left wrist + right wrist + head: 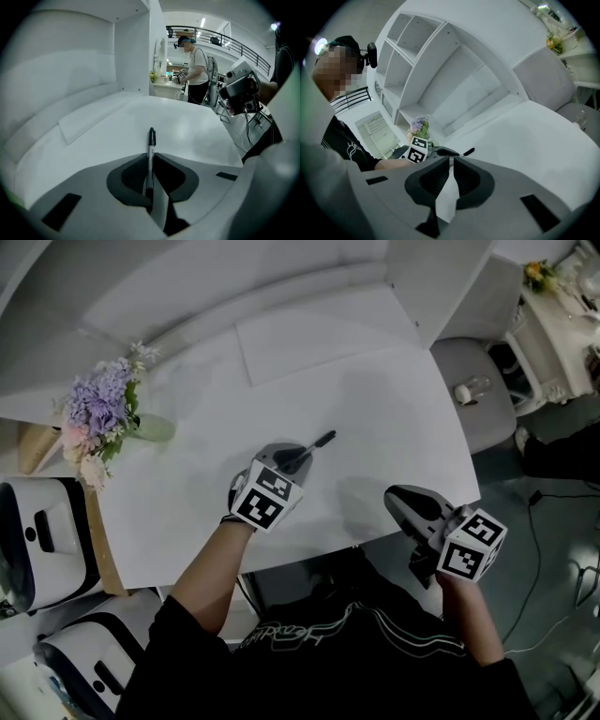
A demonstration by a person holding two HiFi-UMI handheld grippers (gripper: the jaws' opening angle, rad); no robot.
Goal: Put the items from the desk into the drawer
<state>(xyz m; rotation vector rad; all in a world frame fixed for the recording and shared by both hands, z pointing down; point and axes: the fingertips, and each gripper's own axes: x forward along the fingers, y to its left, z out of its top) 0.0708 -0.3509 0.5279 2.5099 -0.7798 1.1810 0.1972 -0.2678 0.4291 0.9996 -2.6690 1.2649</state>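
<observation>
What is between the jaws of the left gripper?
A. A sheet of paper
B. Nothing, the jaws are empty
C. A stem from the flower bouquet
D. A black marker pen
D: in the left gripper view the left gripper has its jaws closed on a black marker pen, whose capped end points out over the white desk.

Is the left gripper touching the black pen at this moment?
Touching. The left gripper view shows it: the pen lies between the jaws of the left gripper, and both jaws close against its sides with no gap.
</observation>
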